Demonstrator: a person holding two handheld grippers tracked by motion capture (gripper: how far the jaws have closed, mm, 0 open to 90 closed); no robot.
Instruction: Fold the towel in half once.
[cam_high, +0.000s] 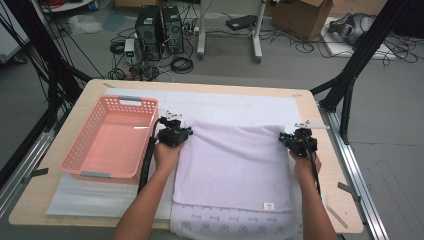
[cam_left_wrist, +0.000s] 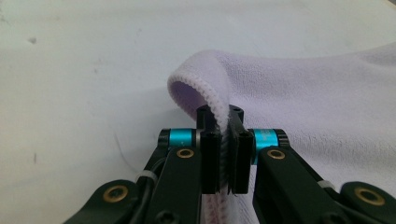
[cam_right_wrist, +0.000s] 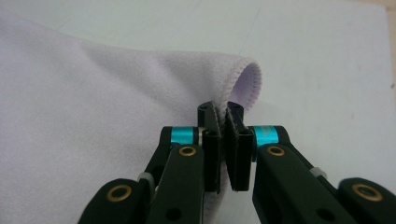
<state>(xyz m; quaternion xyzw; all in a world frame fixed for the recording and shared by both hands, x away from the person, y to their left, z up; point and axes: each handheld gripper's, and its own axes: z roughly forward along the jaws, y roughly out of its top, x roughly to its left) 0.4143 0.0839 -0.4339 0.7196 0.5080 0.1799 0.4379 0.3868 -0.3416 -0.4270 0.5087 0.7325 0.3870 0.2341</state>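
A pink basket (cam_high: 111, 137) sits at the table's (cam_high: 60, 197) left on a white mat (cam_high: 90, 197). On the floor beyond, two computer towers (cam_high: 160, 30) stand far left, a cardboard box (cam_high: 300, 17) far right.

Both forearms reach forward over towel (cam_high: 232, 165). Left gripper (cam_high: 186, 133) clamps far-left towel corner, right gripper (cam_high: 286, 137) clamps far-right corner; jaws pinched tight on hem.

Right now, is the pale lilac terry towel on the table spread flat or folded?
Folded: the lilac terry towel lies doubled over a longer patterned layer that sticks out at the near edge, with both far corners pinched in the grippers.
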